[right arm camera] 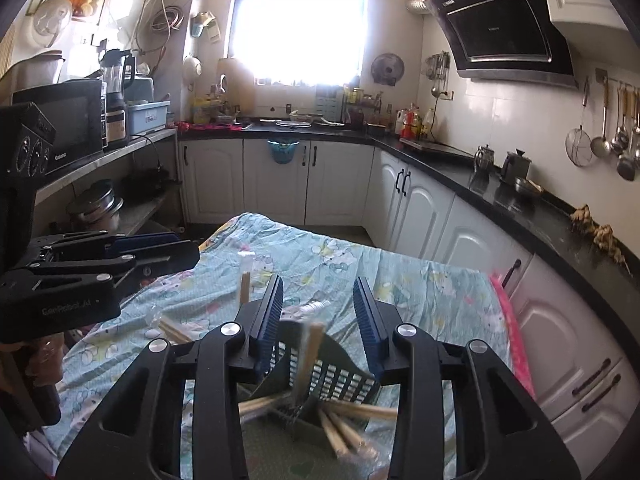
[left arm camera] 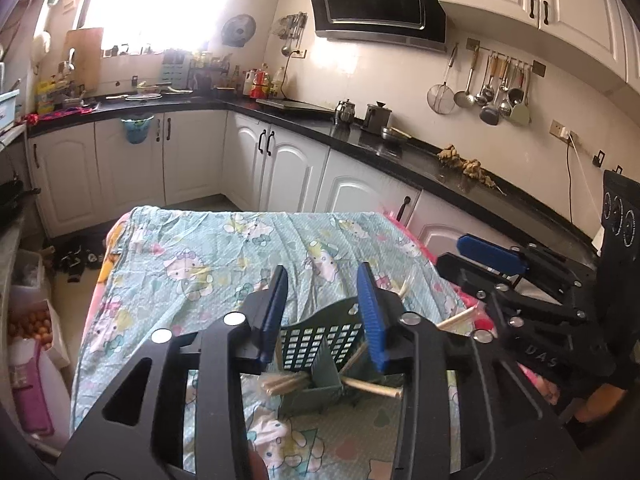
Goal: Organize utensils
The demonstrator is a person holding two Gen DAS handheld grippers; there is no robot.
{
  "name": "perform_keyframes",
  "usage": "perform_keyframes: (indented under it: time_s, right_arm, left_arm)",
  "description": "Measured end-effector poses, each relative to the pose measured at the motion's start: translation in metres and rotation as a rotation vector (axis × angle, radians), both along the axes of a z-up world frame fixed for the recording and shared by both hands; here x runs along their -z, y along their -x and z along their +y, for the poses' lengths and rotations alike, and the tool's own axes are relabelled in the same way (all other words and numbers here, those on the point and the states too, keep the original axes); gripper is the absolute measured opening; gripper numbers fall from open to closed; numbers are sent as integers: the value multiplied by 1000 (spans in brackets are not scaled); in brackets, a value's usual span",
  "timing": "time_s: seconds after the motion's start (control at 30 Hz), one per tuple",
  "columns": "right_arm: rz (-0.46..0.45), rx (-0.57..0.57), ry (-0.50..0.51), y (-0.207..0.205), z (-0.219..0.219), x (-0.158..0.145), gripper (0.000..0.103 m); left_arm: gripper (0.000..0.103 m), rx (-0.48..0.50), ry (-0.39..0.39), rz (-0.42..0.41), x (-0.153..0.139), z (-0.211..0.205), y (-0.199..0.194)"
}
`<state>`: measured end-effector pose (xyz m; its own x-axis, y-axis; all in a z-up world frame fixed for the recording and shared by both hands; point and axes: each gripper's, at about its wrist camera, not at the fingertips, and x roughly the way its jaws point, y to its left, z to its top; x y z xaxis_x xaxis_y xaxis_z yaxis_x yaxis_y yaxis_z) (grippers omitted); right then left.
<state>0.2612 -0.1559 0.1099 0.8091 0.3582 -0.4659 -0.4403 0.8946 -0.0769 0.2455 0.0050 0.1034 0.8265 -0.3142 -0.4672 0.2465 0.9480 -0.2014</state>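
Note:
A dark green utensil basket (left arm camera: 320, 340) with a perforated back wall stands on the table near its front edge; it also shows in the right wrist view (right arm camera: 332, 376). Several wooden chopsticks (left arm camera: 288, 384) lean in it, their ends sticking out over the walls. More chopsticks (right arm camera: 308, 356) show blurred in the right wrist view. My left gripper (left arm camera: 325, 312) is open and empty above the basket. My right gripper (right arm camera: 318, 320) is open and empty above it too, and it shows from the side in the left wrist view (left arm camera: 476, 256).
The table wears a light blue cartoon-print cloth (left arm camera: 208, 256). A pair of wrapped chopsticks (right arm camera: 172, 328) lies on the cloth at the left and another (right arm camera: 245, 280) sticks up beyond it. Black counters (left arm camera: 360, 136) and white cabinets (right arm camera: 420, 204) stand behind and to the right.

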Motion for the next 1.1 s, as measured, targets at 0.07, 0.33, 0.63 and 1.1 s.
perform_keyframes:
  time_s: [0.07, 0.33, 0.63, 1.1]
  right_arm:
    - [-5, 2, -12, 5, -5, 0, 45]
    - [-30, 19, -84, 40, -28, -2, 69]
    - [-55, 29, -125, 84, -46, 1, 91]
    - [0, 46, -127, 131, -50, 38, 96]
  left_arm:
    - [39, -7, -3, -1, 1, 1, 6]
    - [76, -21, 33, -15, -3, 7, 35]
    - [92, -58, 61, -24, 0, 13, 77]
    - [92, -112, 25, 49, 36, 10, 119]
